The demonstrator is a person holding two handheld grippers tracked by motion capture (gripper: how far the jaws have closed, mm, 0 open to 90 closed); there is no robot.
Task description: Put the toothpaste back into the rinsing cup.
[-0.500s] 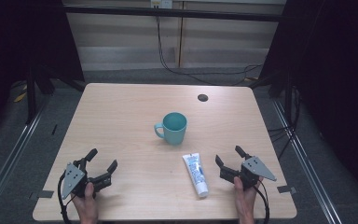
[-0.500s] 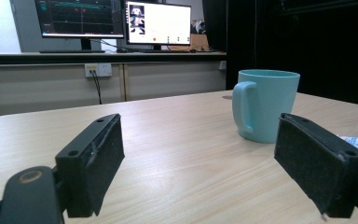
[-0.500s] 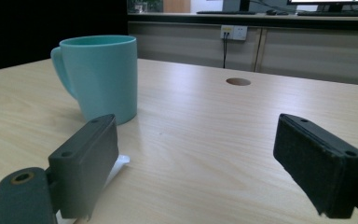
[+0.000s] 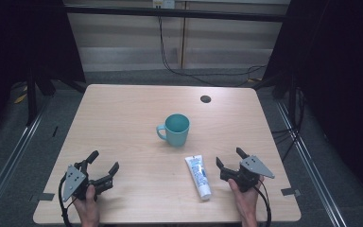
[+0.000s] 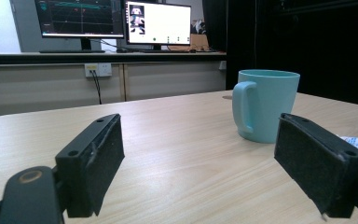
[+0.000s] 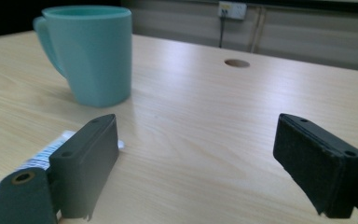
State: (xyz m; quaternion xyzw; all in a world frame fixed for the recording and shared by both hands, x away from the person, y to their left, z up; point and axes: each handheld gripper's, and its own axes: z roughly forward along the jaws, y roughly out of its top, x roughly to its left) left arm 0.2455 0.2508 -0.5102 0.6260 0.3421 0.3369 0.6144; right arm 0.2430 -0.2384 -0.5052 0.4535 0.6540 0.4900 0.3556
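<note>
Resting near the table's near edge, both tongs stand idle; work on the items appears not yet begun.

Left tongs (image 4: pixel 105 168): black two-jaw gripper with grey plate, held in the person's left hand (image 4: pixel 88 206); jaws spread wide, nothing between them.

Right tongs (image 4: pixel 228 159): same make, held in the right hand (image 4: pixel 246 198); jaws at full spread, nothing gripped.

White squeeze tube with blue print and a white cap (image 4: pixel 199 176): lying flat just beside the right tongs, on their inner side, cap toward the person; untouched.

Teal plastic mug with a side handle (image 4: pixel 176 129): upright, ahead of both tongs and between their lines of reach, handle toward the left tongs' side; interior looks empty. Mug and tube lie apart.

Light wood-grain table top (image 4: pixel 123 118): bare ahead of the left tongs, giving it a free run to the mug. The right tongs sit near the right edge and near edge; little margin outward there. A round dark cable hole (image 4: pixel 205 99) lies beyond the mug, well apart.

Judgement: every step remains; first grasp likely the tube.
</note>
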